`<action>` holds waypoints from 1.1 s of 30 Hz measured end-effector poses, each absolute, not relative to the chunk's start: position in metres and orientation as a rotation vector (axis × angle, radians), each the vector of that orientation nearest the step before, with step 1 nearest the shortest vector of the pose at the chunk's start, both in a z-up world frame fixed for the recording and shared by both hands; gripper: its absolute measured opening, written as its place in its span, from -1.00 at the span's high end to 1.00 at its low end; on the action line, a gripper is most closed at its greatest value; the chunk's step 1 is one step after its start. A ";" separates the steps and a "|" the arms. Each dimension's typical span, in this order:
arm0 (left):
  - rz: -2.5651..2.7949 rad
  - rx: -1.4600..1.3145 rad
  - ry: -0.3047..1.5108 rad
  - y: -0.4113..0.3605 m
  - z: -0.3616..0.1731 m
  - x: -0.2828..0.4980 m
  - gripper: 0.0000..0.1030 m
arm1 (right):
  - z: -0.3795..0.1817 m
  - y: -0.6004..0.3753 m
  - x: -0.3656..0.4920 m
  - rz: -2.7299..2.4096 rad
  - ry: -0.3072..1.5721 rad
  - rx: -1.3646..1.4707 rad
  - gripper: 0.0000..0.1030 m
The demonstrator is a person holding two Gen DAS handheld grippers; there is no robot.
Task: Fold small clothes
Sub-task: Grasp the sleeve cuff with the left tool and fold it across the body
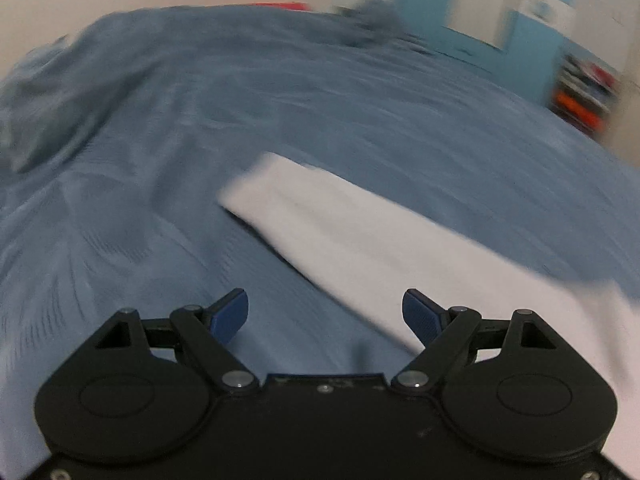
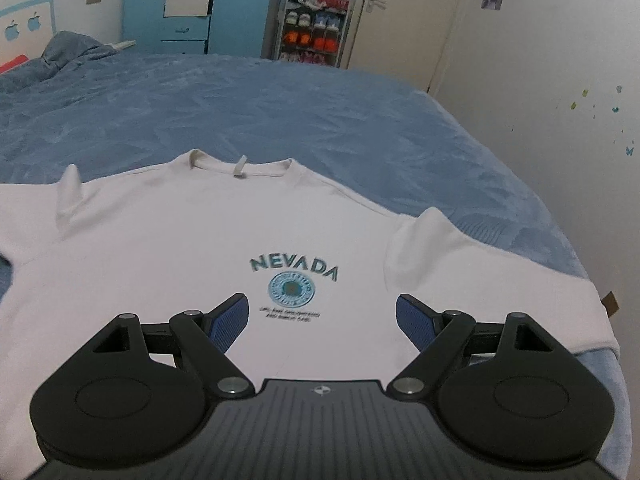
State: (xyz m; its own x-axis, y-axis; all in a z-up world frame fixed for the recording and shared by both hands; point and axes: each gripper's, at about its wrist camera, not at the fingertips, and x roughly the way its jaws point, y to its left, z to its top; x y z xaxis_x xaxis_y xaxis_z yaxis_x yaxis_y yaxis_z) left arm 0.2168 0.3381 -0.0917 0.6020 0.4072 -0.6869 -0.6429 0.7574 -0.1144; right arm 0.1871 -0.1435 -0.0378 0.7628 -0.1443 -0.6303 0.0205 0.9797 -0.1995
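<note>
Both our grippers, left and right, hang with fingers spread, holding nothing. We judge folding hasn't begun: the shirt lies flat on the bed. Next we'd pinch the sleeve at one o'clock.

A sweatshirt is spread flat on a bed, front up, neckline turned away from the right gripper, whose parted fingers are held over its lower chest. One sleeve is laid out ahead of the left gripper. A crumpled blanket is heaped at the bed's far left; a shoe rack is set beyond the far edge.
</note>
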 end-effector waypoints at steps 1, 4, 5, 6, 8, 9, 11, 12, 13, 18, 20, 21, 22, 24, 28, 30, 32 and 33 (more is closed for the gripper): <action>0.667 -0.396 0.661 0.357 -0.094 0.223 -0.67 | -0.042 -0.144 0.190 -0.095 0.709 -0.192 -0.89; 0.748 -0.553 0.578 0.419 -0.109 0.248 -0.67 | -0.052 -0.153 0.201 -0.111 0.767 -0.183 -0.87; 0.744 -0.622 0.585 0.437 -0.118 0.258 -0.67 | -0.057 -0.157 0.206 -0.103 0.793 -0.156 -0.84; 0.757 -0.684 0.607 0.448 -0.125 0.264 -0.67 | -0.060 -0.159 0.210 -0.103 0.811 -0.140 -0.75; 0.766 -0.764 0.634 0.454 -0.140 0.267 -0.65 | -0.064 -0.160 0.215 -0.122 0.819 -0.131 -0.69; 0.750 -0.762 0.629 0.453 -0.144 0.269 -0.65 | -0.064 -0.159 0.216 -0.128 0.812 -0.136 -0.69; 0.731 -0.701 0.647 0.452 -0.146 0.278 -0.59 | -0.064 -0.157 0.219 -0.134 0.802 -0.137 -0.69; 0.726 -0.672 0.661 0.452 -0.145 0.284 -0.58 | -0.065 -0.156 0.221 -0.126 0.802 -0.133 -0.69; 0.719 -0.658 0.658 0.453 -0.142 0.288 -0.57 | -0.066 -0.155 0.221 -0.116 0.806 -0.129 -0.69; 0.634 -0.573 0.618 0.442 -0.128 0.303 0.41 | -0.076 -0.151 0.222 -0.089 0.829 -0.153 -0.69; 0.627 -0.485 0.657 0.440 -0.132 0.309 0.79 | -0.077 -0.152 0.221 -0.099 0.834 -0.150 -0.69; 0.628 -0.477 0.662 0.440 -0.135 0.311 0.79 | -0.076 -0.153 0.221 -0.099 0.831 -0.139 -0.69; 0.632 -0.480 0.661 0.442 -0.137 0.311 0.79 | -0.074 -0.155 0.221 -0.101 0.825 -0.126 -0.69; 0.633 -0.510 0.651 0.447 -0.138 0.309 0.80 | -0.072 -0.157 0.221 -0.106 0.814 -0.109 -0.69; 0.633 -0.510 0.587 0.440 -0.119 0.297 0.80 | -0.072 -0.156 0.222 -0.104 0.807 -0.117 -0.69; 0.607 -0.477 0.565 0.422 -0.101 0.285 0.80 | -0.074 -0.155 0.221 -0.103 0.801 -0.142 -0.69; 0.583 -0.435 0.551 0.404 -0.085 0.276 0.80 | -0.075 -0.156 0.221 -0.112 0.796 -0.169 -0.69; 0.571 -0.424 0.539 0.393 -0.077 0.269 0.80 | -0.075 -0.158 0.221 -0.112 0.788 -0.170 -0.69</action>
